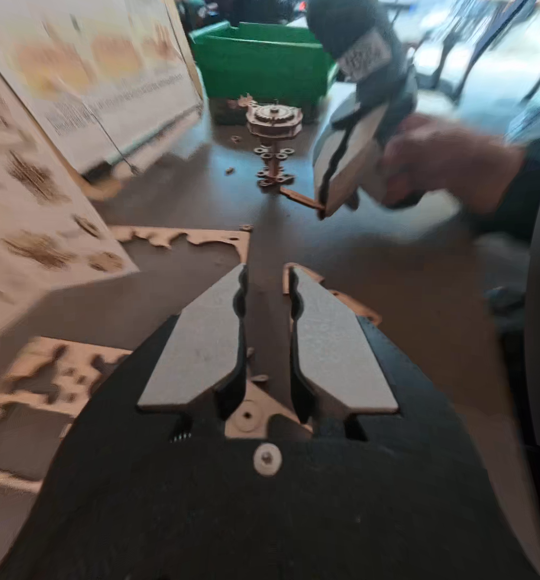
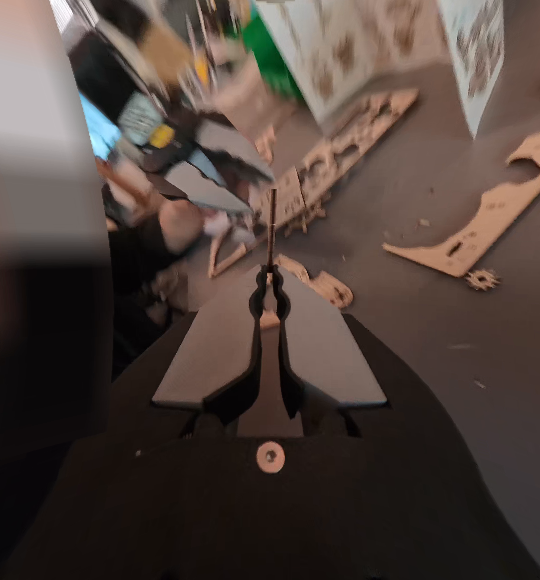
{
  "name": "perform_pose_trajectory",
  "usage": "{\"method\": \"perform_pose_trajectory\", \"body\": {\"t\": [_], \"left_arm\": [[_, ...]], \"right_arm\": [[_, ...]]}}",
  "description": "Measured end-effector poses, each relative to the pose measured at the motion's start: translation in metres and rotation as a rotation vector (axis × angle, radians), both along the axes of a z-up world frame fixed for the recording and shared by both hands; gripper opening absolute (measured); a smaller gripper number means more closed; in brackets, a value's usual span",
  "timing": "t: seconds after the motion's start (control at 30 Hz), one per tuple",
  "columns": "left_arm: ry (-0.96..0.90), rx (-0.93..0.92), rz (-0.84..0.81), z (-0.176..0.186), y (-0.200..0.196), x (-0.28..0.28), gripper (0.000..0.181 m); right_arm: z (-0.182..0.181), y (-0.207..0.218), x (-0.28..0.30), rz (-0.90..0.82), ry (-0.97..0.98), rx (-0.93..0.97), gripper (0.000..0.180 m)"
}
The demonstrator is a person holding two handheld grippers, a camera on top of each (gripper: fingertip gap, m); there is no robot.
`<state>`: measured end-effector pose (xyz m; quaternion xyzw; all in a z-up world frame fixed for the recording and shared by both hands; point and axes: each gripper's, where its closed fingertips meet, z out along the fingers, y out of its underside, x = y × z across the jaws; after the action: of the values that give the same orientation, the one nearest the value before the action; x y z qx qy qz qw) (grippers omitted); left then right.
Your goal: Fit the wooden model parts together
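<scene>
A wooden model (image 1: 274,125) with a toothed gear head on a stem with ring parts stands on the dark table at the far middle of the left wrist view. My left gripper (image 1: 268,273) is open and empty, low over the table, well short of the model. My right gripper (image 2: 270,270) is shut on a thin flat wooden strip (image 2: 272,226), seen edge-on. In the left wrist view the right gripper (image 1: 323,213) holds that strip (image 1: 300,198) just right of the model's base. The left gripper also shows, open, in the right wrist view (image 2: 259,194).
A green bin (image 1: 262,62) stands behind the model. White printed sheets (image 1: 74,78) lean at the left. Punched-out wooden sheets (image 1: 187,235) lie near my left gripper. A curved wooden panel (image 2: 469,232), a small gear (image 2: 482,278) and more sheets (image 2: 340,163) lie on the table.
</scene>
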<state>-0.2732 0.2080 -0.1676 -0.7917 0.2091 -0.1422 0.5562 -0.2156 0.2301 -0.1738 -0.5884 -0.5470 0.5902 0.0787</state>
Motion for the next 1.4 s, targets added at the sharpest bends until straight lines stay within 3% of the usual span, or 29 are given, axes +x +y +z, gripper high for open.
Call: {"method": "perform_pose_trajectory", "body": {"t": [0.07, 0.23, 0.33, 0.47, 0.77, 0.97, 1.07, 1.2, 1.4], "left_arm": [[0.167, 0.116, 0.015, 0.005, 0.002, 0.004, 0.028], [0.351, 0.149, -0.041, -0.002, 0.014, 0.038, 0.046], [0.457, 0.209, -0.097, -0.004, 0.016, 0.061, 0.042], [0.448, 0.168, -0.196, -0.015, 0.012, 0.085, 0.027], [0.108, -0.077, -0.381, -0.028, -0.009, 0.102, 0.011], [-0.109, -0.169, -0.434, -0.017, -0.02, 0.097, 0.013], [-0.168, -0.194, -0.416, -0.014, -0.018, 0.093, 0.002], [-0.286, -0.2, -0.352, -0.007, -0.009, 0.085, 0.001], [-0.473, -0.13, -0.301, 0.019, -0.001, 0.074, 0.001]], "right_arm": [[-0.006, 0.006, 0.008, 0.062, -0.148, 0.1, 0.0], [-0.015, -0.001, 0.035, 0.247, -0.468, 0.294, 0.0], [-0.018, -0.009, 0.042, 0.309, -0.563, 0.367, 0.0], [-0.023, -0.02, 0.05, 0.379, -0.642, 0.458, 0.0], [-0.02, -0.029, 0.046, 0.478, -0.637, 0.643, 0.0], [-0.014, -0.035, 0.038, 0.547, -0.618, 0.736, 0.0], [-0.01, -0.037, 0.036, 0.573, -0.605, 0.756, 0.0], [-0.002, -0.028, 0.026, 0.507, -0.539, 0.787, 0.001], [0.027, -0.016, 0.02, 0.265, -0.207, 0.538, 0.023]]}}
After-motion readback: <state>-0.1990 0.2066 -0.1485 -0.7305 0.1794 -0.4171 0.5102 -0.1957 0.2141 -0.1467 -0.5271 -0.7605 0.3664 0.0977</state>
